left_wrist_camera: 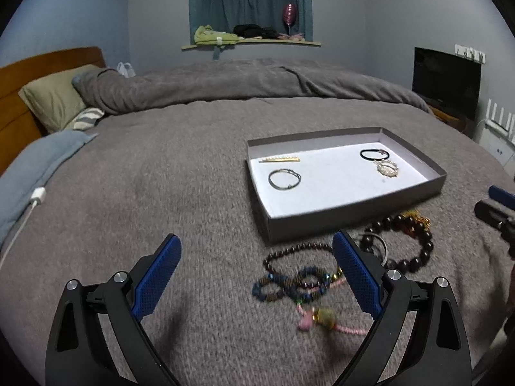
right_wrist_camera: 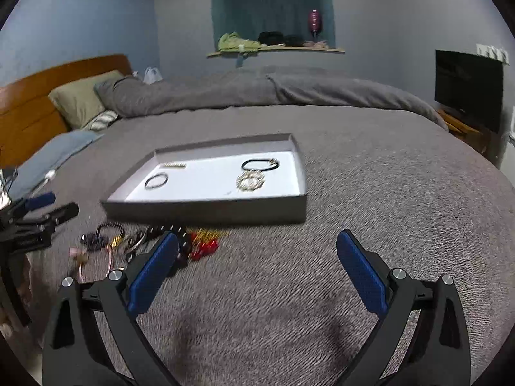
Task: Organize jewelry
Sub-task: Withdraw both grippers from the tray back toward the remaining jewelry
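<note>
The shallow grey tray (left_wrist_camera: pixel 351 206) rests on the grey blanket of the bed (left_wrist_camera: pixel 161 167) and serves as the reference point. Inside it lie four pieces: a gold bar clip (left_wrist_camera: pixel 280 160) by the far-left corner, a thin grey bangle (left_wrist_camera: pixel 284 179) just nearer than the clip, a black cord band (left_wrist_camera: pixel 375 154) toward the far-right end, and a silver pendant (left_wrist_camera: pixel 388 169) touching that band. The unsorted jewelry sits on the blanket just outside the tray's near wall: a dark-bead bracelet (left_wrist_camera: pixel 405 241), a smaller maroon bead strand (left_wrist_camera: pixel 296 254), a blue-green beaded piece (left_wrist_camera: pixel 289 286) and a pink cord with charm (left_wrist_camera: pixel 318 318), with red and gold items (right_wrist_camera: pixel 204 246) beside them. The pieces overlap; which are tangled cannot be told. The left gripper (left_wrist_camera: pixel 256 251) hovers over this pile with fingers spread and empty, its right finger covering part of the pile. The right gripper (right_wrist_camera: pixel 257 247) hangs over bare blanket nearer than the tray's right end, fingers likewise spread and holding nothing. In the inspector's judgement the sort is partly done and the step in hand is selection of the next piece. The next move calls for lowering the left gripper onto a single strand, probably the maroon or blue-green one, and closing on one loop only, so neighbouring pieces are not dragged along.
</note>
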`<state>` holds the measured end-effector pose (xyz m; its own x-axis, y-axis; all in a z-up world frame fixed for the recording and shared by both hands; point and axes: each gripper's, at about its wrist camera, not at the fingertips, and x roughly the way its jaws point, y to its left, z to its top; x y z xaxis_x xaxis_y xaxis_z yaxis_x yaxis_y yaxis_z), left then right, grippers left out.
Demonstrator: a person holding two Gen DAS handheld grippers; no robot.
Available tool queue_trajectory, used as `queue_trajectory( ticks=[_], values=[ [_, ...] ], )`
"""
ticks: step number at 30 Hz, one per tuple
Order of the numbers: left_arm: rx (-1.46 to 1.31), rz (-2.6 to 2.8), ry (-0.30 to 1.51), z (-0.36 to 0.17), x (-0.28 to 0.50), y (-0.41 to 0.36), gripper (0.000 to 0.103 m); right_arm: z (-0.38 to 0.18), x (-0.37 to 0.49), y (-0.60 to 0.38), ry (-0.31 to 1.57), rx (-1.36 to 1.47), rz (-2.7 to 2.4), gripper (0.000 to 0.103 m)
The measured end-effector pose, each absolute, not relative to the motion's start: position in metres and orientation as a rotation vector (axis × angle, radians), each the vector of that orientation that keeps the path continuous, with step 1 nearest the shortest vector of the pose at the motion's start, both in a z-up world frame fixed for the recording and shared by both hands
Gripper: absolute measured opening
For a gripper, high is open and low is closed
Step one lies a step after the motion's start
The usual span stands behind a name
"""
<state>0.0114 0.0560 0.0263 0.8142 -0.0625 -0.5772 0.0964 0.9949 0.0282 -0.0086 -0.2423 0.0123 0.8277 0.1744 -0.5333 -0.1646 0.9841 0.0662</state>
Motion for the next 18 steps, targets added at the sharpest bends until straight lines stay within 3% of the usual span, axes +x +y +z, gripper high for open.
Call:
queue_trajectory(
  ticks=[18],
  values=[
    [0.058, -0.231, 0.732, -0.004, -0.01, 0.048, 0.094, -0.008, -0.017, -0.215, 0.647, -0.035, 0.291, 0.098]
  ],
)
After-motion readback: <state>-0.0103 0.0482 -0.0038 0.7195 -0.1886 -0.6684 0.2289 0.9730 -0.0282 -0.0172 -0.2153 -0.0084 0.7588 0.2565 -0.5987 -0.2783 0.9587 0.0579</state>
